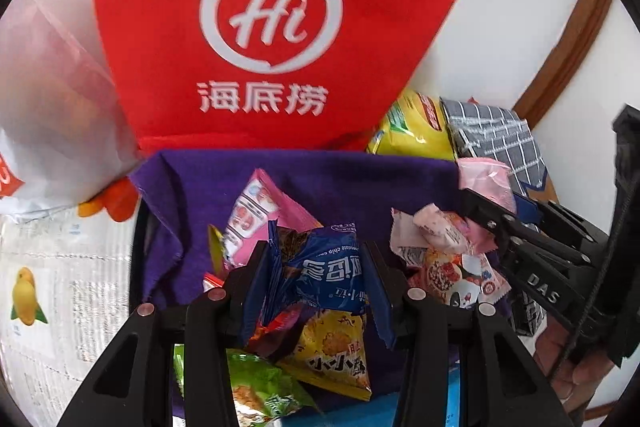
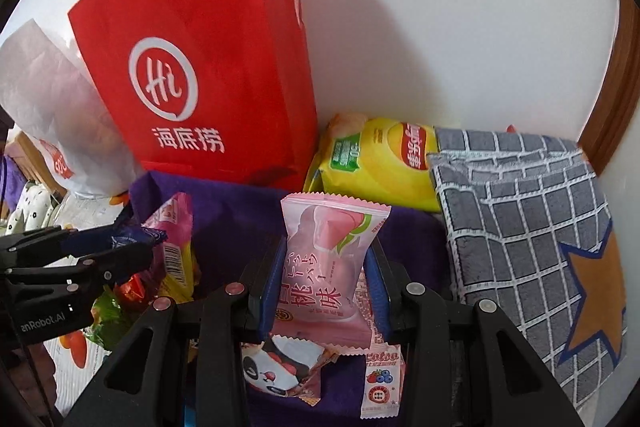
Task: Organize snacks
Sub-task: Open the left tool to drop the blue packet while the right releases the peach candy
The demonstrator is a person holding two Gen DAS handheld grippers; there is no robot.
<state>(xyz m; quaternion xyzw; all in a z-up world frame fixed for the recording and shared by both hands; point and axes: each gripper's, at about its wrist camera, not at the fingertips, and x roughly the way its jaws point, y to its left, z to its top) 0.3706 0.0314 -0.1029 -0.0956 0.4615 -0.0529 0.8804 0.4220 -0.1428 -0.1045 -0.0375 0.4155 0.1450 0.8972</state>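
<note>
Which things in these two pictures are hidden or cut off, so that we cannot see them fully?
- Left wrist view: green packet, partly behind the left gripper, which grips the blue packet.
- Right wrist view: panda packet, top hidden under the pink peach packet.
- Both views: red bag, inside not visible.

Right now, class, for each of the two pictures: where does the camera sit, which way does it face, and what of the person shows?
Left wrist: sits on the left gripper, facing forward and down at the blue snack packet it grips; the right gripper and a hand show.
Right wrist: sits on the right gripper, facing down at the pink peach packet it grips; the left gripper shows.
Shared: the red bag, purple cloth, yellow chip bag.
</note>
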